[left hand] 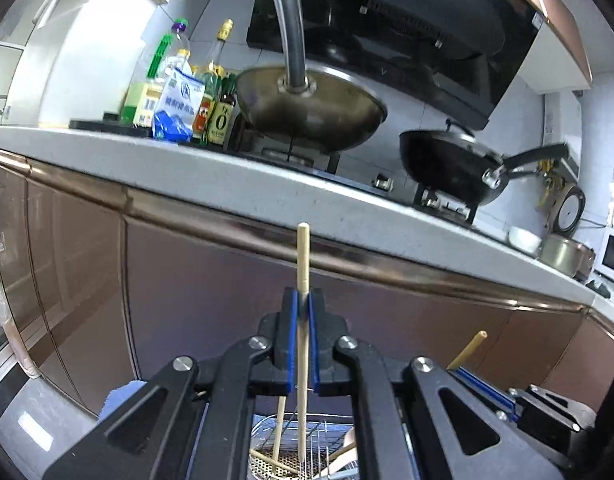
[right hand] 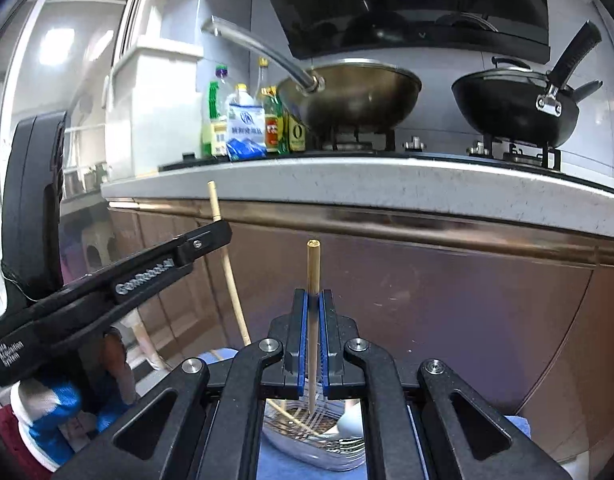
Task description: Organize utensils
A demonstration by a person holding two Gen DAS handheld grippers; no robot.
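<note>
Left tool (right hand: pixel 211 236) lettering: "GenRobot.AI"

Pale tan wooden chopstick (left hand: pixel 303 264), black claw (left hand: pixel 303 300) with blue pads, speckled grey-white bench (left hand: pixel 227 176), glossy brown cabinet fronts (left hand: pixel 187 280), dull steel wok (left hand: pixel 311 108), black lidded pan (right hand: pixel 511 108), blue-and-white salt bag (right hand: pixel 246 130), silver wire rack (right hand: pixel 307 428).
</note>
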